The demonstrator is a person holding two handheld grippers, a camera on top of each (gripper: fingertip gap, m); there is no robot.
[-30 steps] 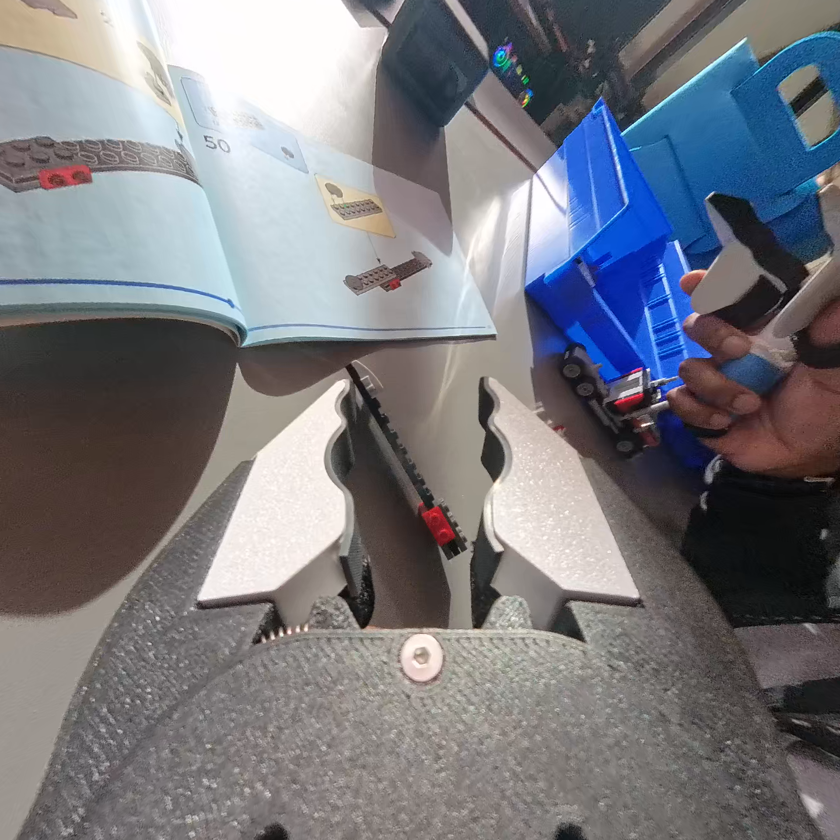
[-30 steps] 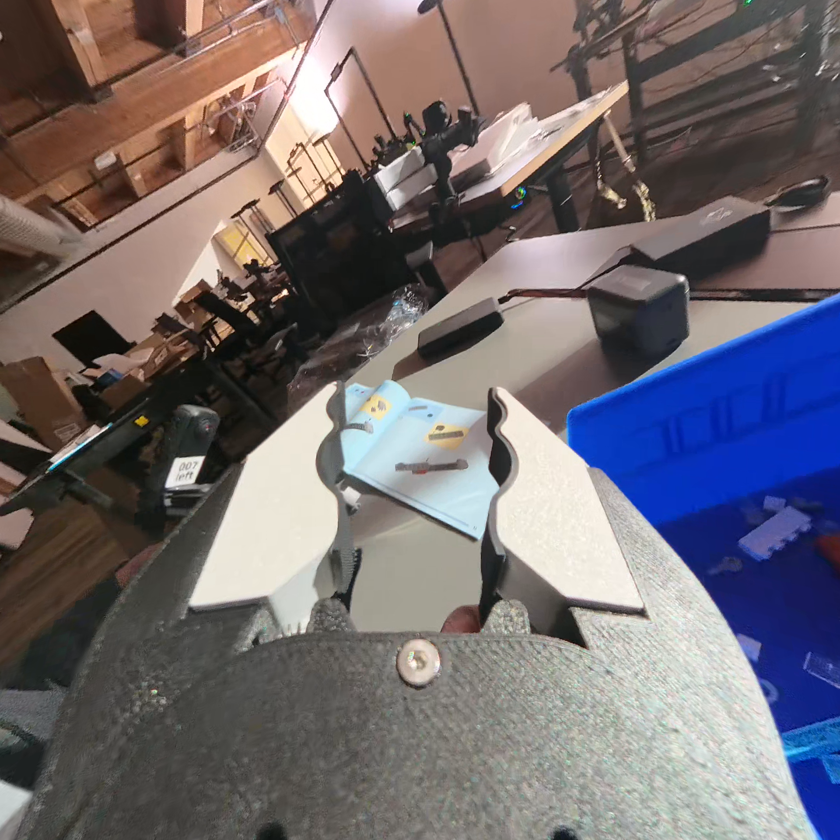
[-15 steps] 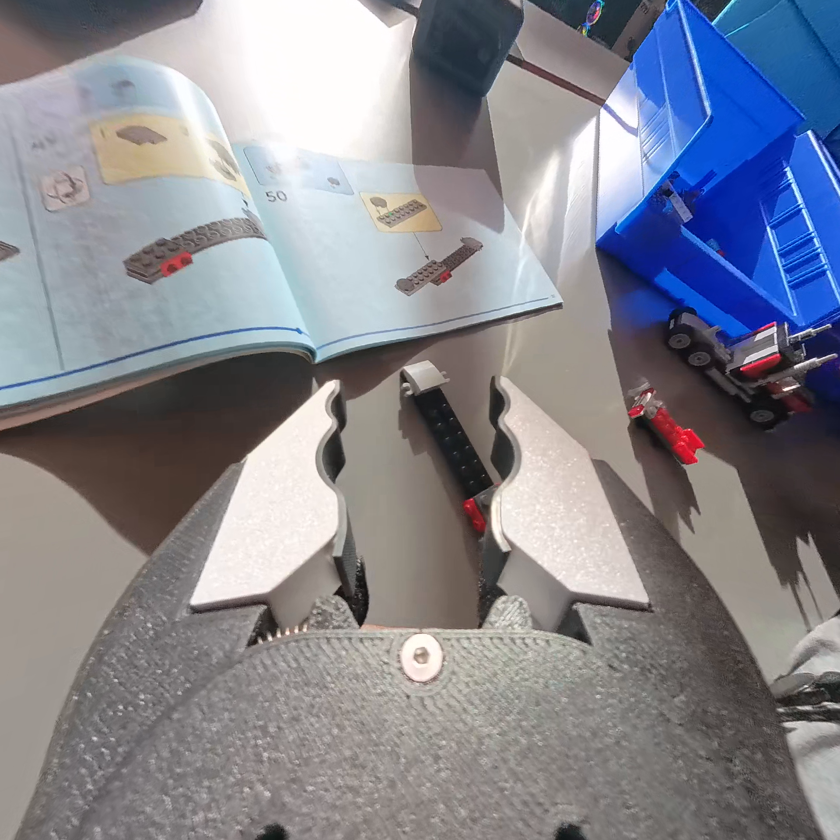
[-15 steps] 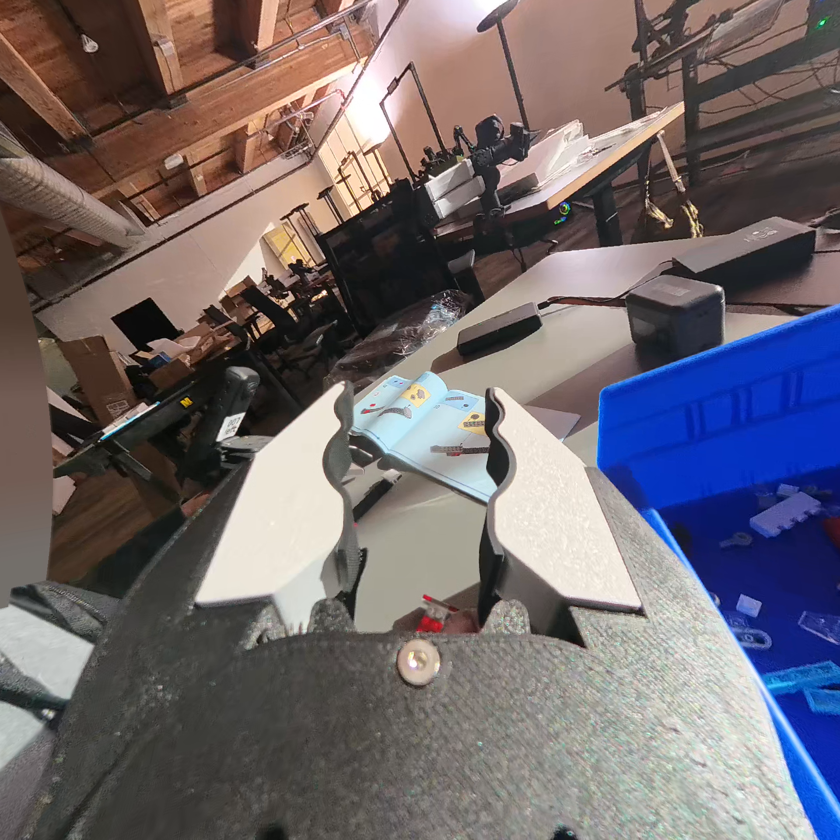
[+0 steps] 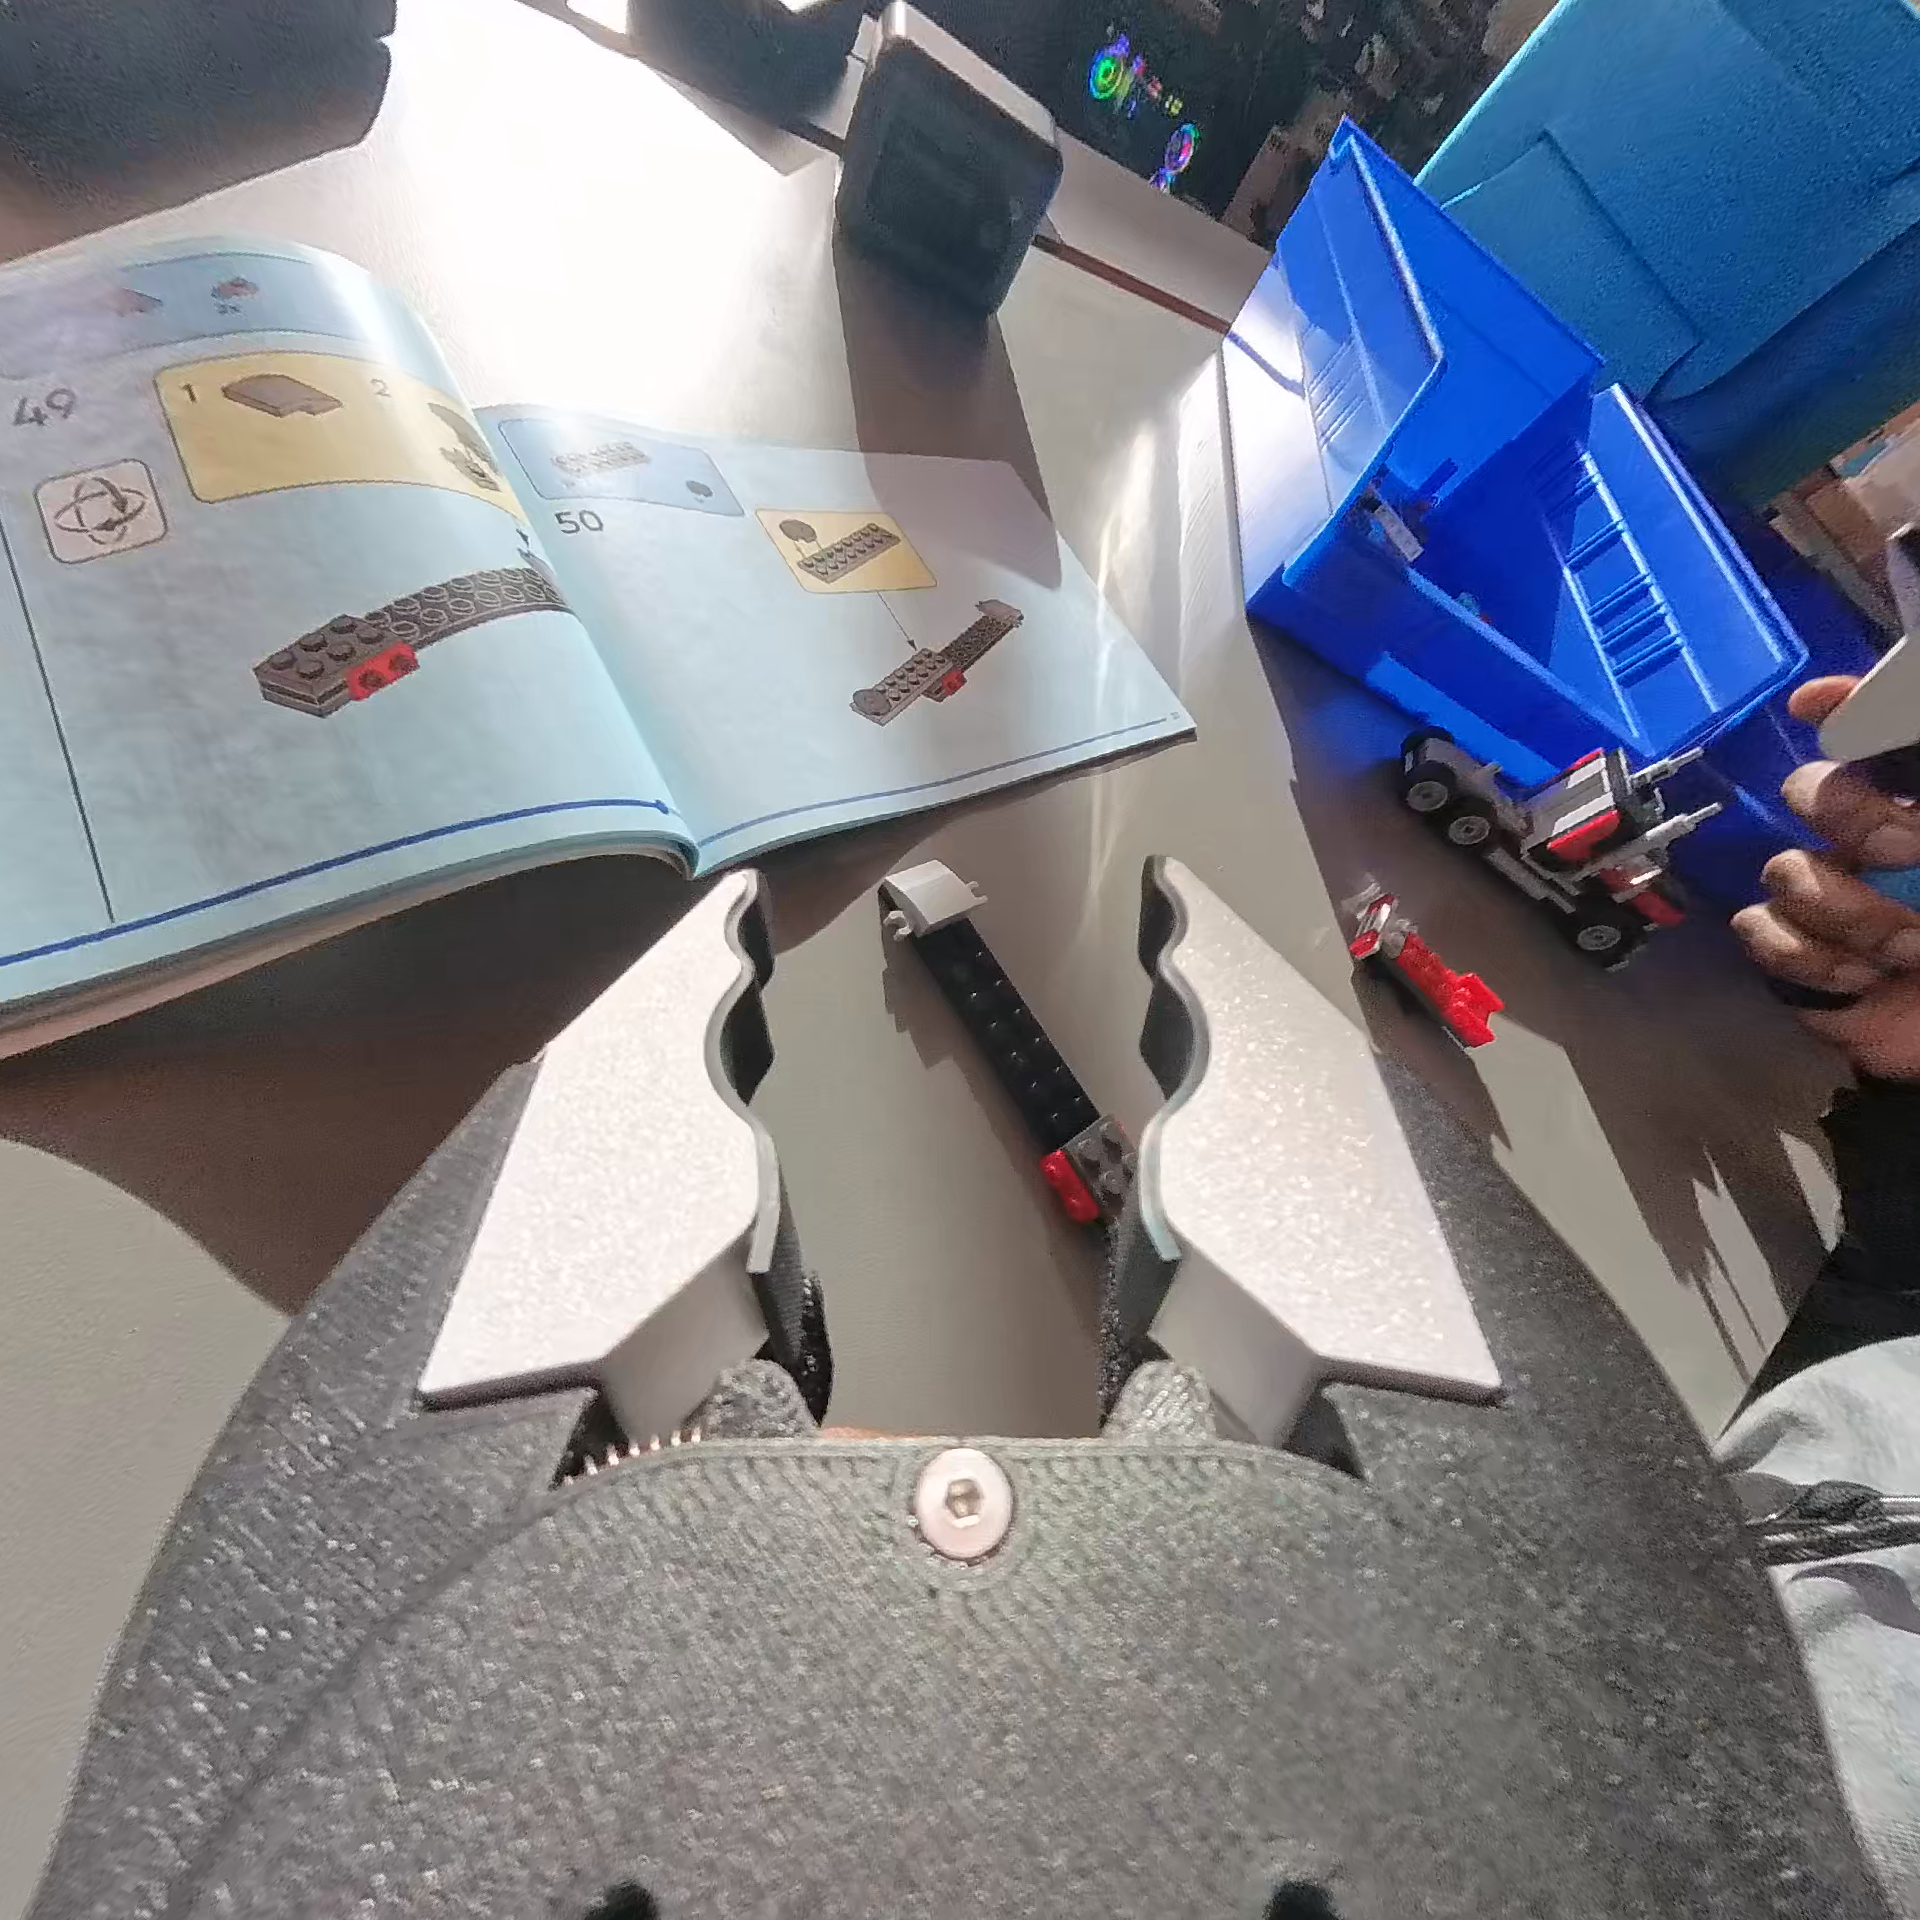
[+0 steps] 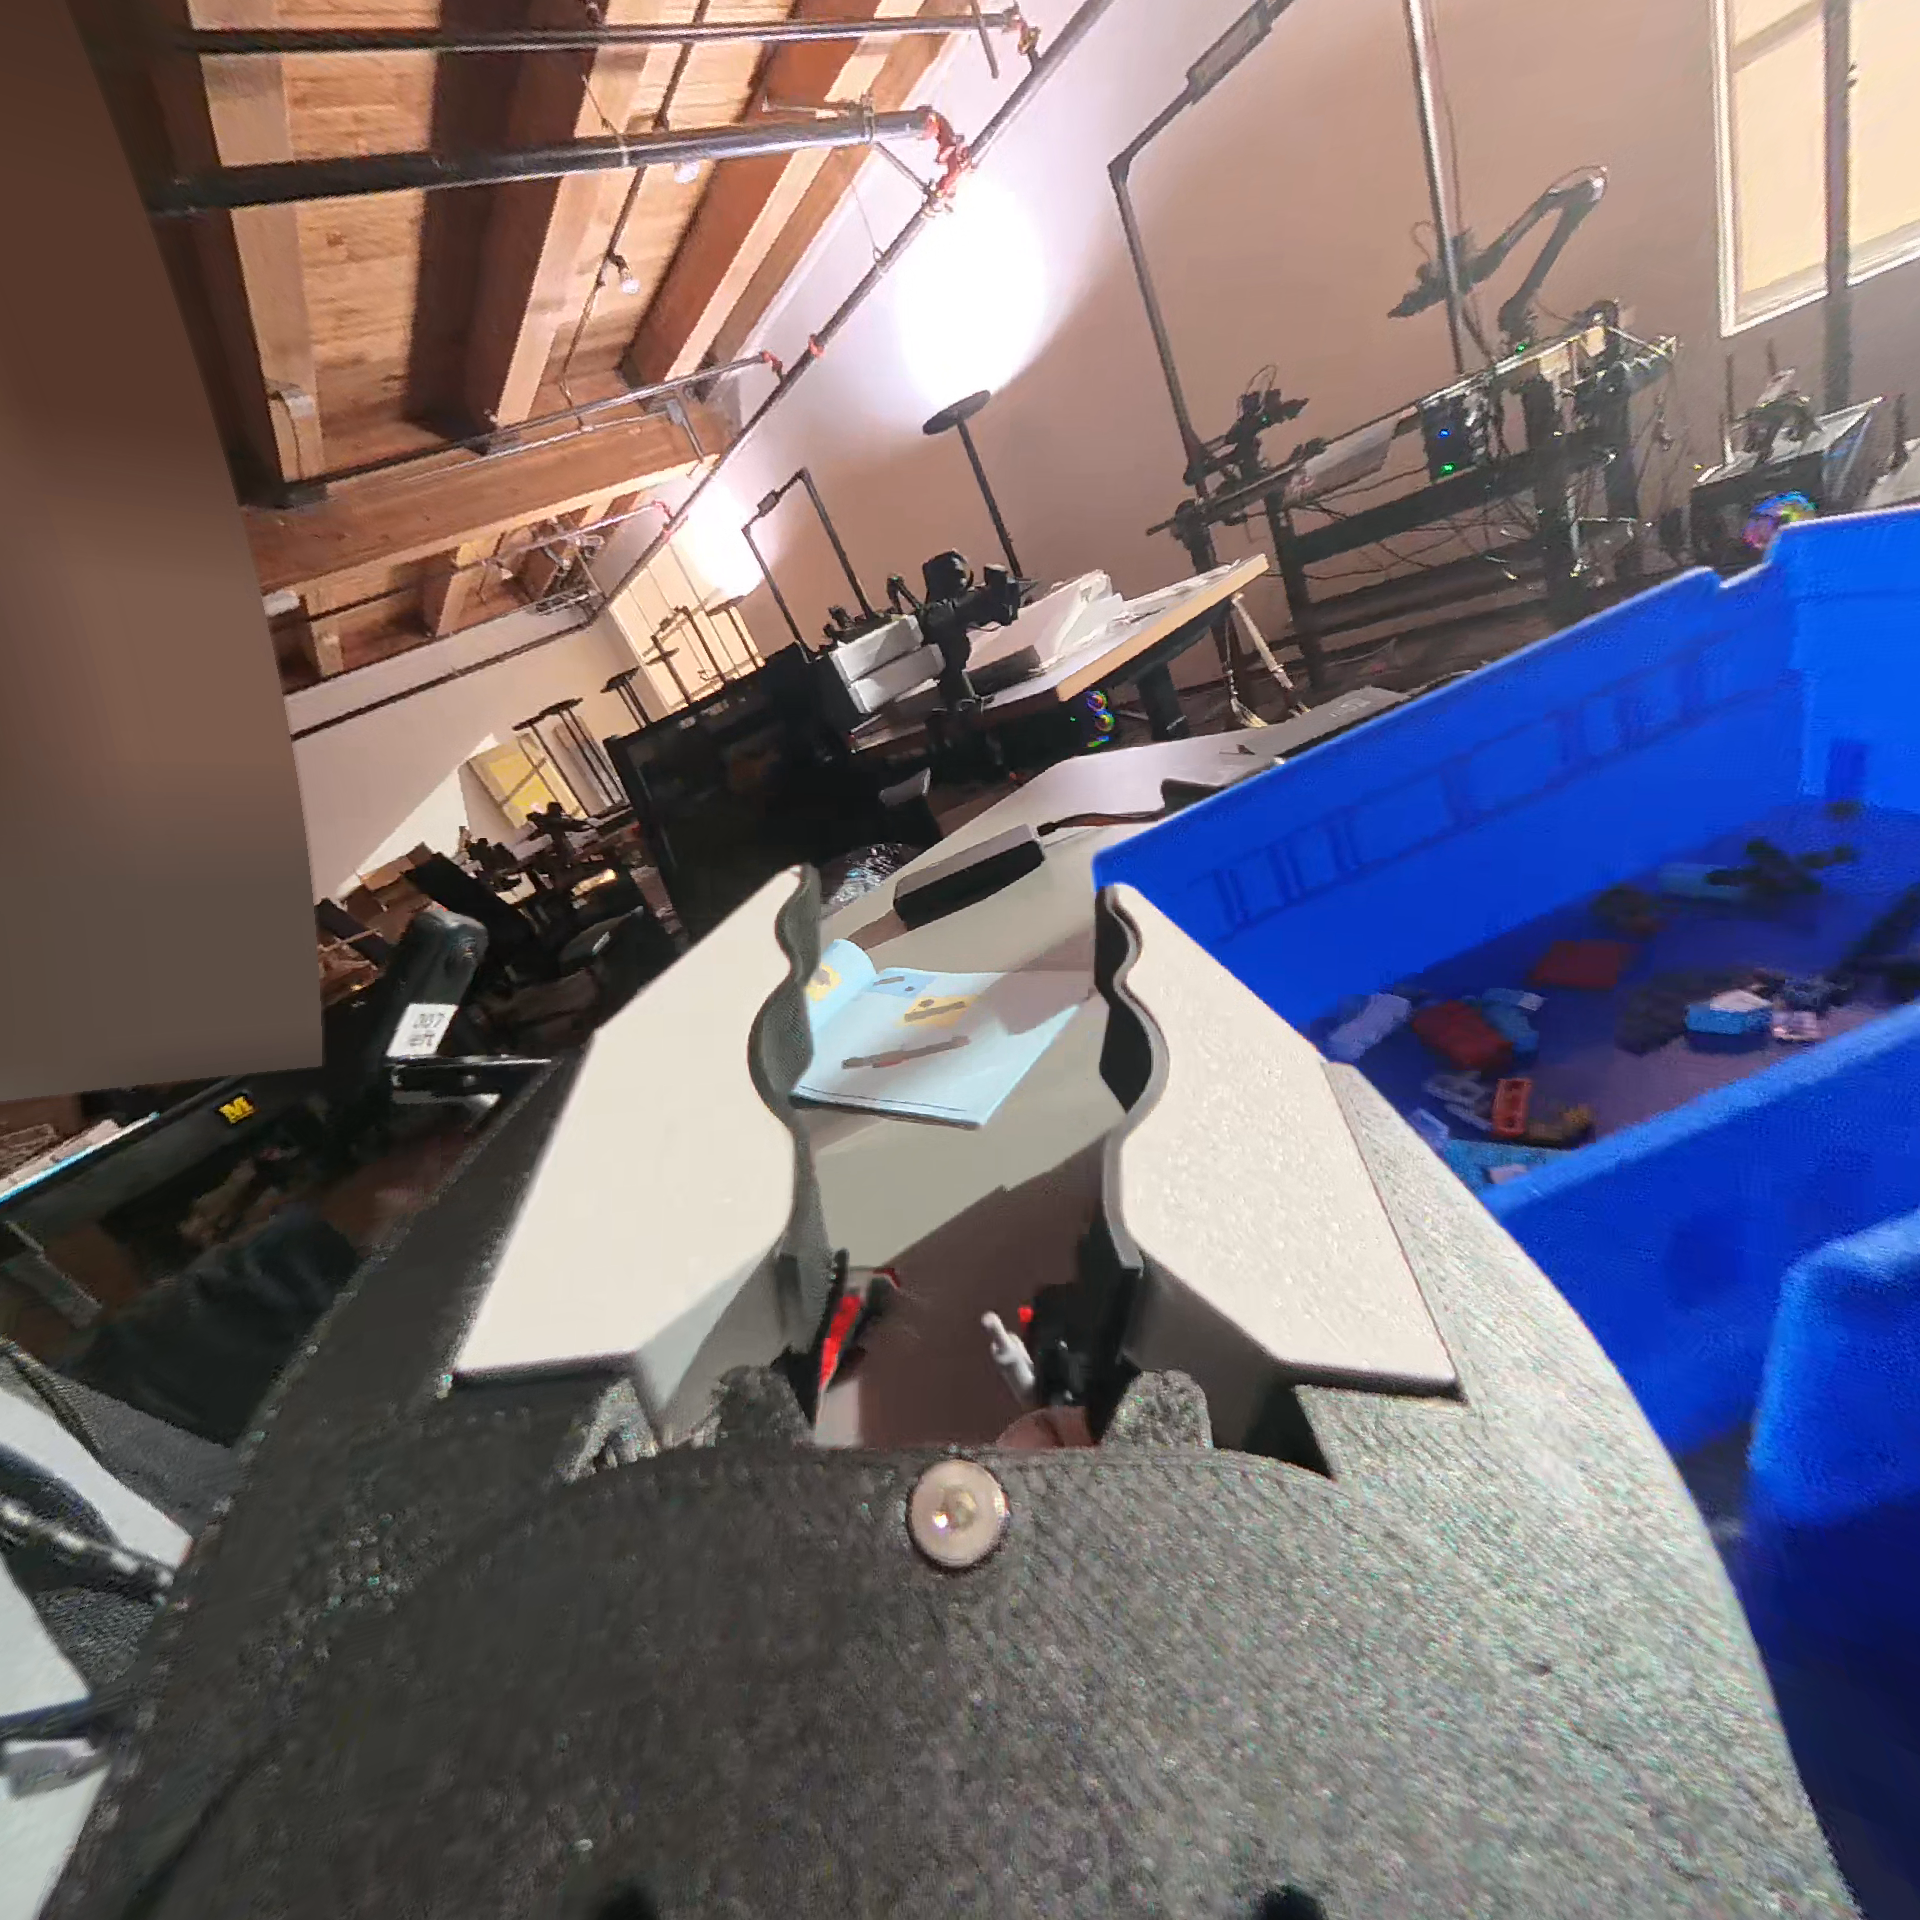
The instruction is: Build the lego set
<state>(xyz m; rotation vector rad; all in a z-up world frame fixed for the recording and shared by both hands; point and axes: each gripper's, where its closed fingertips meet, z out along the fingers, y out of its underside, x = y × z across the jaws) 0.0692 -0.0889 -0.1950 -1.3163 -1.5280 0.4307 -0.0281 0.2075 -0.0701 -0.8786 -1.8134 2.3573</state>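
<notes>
Left gripper (image 5: 951, 997) spread wide, empty, above desk (image 5: 987, 520). Long black plate assembly (image 5: 1013, 1049) lies flat between its fingers, red end near right finger, touching neither. Right gripper (image 6: 951, 1039) also parted, holding nothing, blue parts bin (image 6: 1403, 831) beside it on right. Risk: closing off-centre would push right finger against red end, skidding or twisting assembly, popping small bricks loose. Instruction booklet (image 5: 520, 644) ahead-left.
</notes>
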